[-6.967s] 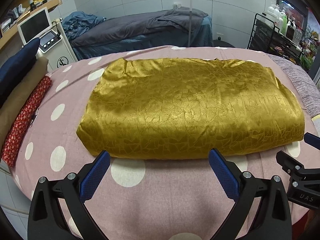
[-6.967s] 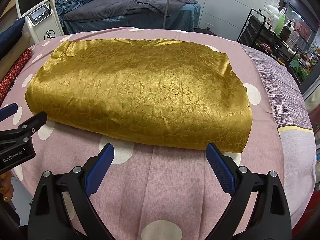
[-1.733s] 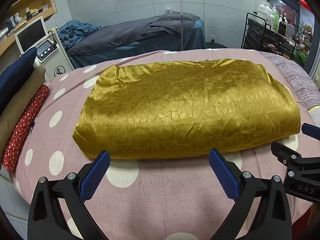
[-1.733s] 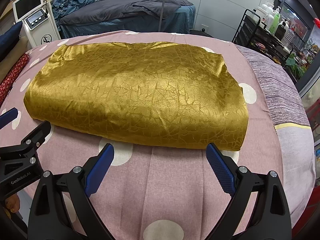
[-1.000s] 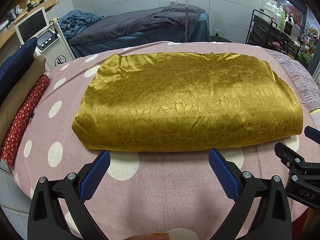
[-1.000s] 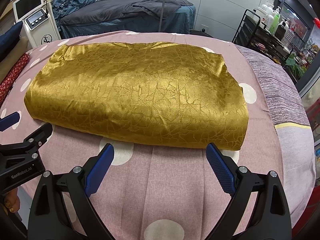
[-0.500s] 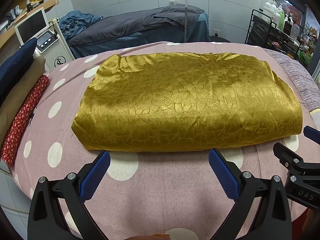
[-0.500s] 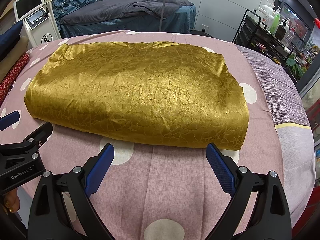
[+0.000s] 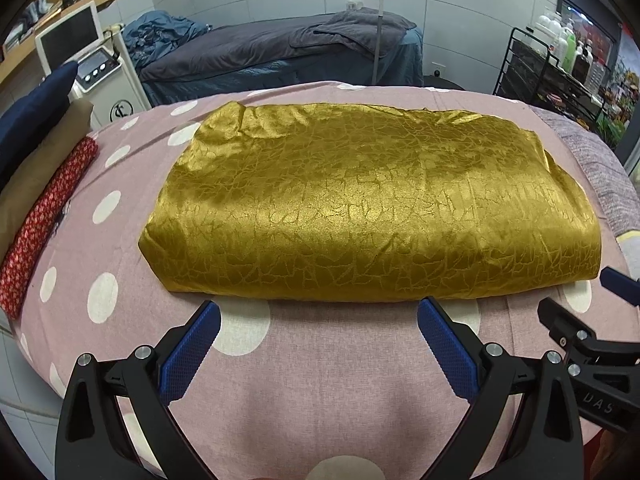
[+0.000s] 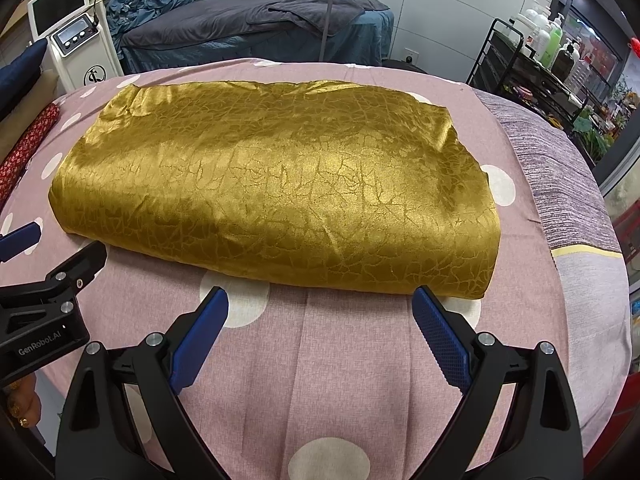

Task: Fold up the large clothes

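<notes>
A shiny gold garment (image 9: 372,204) with a crackle pattern lies folded into a wide rectangle on the pink polka-dot bed cover (image 9: 320,380); the same gold garment (image 10: 280,196) fills the right wrist view. My left gripper (image 9: 318,312) is open just short of its near folded edge, nothing between the blue pads. My right gripper (image 10: 320,300) is open too, near the garment's near right corner, holding nothing. Each gripper shows at the edge of the other's view: the right gripper (image 9: 588,312) and the left gripper (image 10: 56,244).
A red patterned cloth roll (image 9: 44,224), tan and navy cushions lie along the left side. A white machine with a screen (image 10: 76,36), a dark treatment bed (image 9: 280,52) and a black rack of bottles (image 10: 536,60) stand behind. A grey striped blanket (image 10: 560,184) covers the right.
Both grippers stay open and nearly still. The left view has edged slightly closer to the garment's near edge; the garment has not moved.
</notes>
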The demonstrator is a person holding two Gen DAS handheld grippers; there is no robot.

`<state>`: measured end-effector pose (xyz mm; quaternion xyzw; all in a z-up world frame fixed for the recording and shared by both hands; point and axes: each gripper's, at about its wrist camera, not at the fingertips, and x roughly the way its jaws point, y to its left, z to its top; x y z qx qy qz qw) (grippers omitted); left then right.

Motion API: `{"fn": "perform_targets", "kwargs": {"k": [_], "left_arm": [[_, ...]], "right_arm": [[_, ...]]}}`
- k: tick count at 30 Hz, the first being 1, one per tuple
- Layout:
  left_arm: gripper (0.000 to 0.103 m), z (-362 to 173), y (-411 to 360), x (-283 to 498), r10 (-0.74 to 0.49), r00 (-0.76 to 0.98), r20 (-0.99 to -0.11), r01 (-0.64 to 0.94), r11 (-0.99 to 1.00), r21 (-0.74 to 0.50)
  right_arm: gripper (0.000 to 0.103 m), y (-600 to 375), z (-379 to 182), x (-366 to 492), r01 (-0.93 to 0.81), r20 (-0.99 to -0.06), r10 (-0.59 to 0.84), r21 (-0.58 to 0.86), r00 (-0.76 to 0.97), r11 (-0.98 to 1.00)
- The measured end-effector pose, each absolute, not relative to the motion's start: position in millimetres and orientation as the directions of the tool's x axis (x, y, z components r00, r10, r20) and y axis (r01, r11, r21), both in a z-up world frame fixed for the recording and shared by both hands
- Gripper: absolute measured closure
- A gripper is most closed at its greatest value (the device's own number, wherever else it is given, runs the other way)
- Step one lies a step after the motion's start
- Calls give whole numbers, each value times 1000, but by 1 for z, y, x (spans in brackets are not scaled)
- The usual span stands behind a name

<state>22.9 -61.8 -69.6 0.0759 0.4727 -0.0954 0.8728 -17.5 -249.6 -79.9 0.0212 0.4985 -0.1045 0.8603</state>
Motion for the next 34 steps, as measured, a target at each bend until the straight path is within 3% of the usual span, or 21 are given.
{"fn": "perform_targets", "kwargs": {"k": [3, 16, 34], "left_arm": [[6, -68, -61, 23, -130, 534, -835, 249, 968, 9], [6, -56, -65, 15, -119, 625, -771, 265, 962, 67], [6, -64, -57, 23, -78, 570, -818, 224, 973, 63]], "right_arm": [[11, -250, -81, -17, 201, -863, -159, -68, 479, 977], [11, -252, -79, -19, 206, -860, -162, -68, 483, 976], [11, -251, -77, -21, 206, -860, -159, -65, 484, 976]]}}
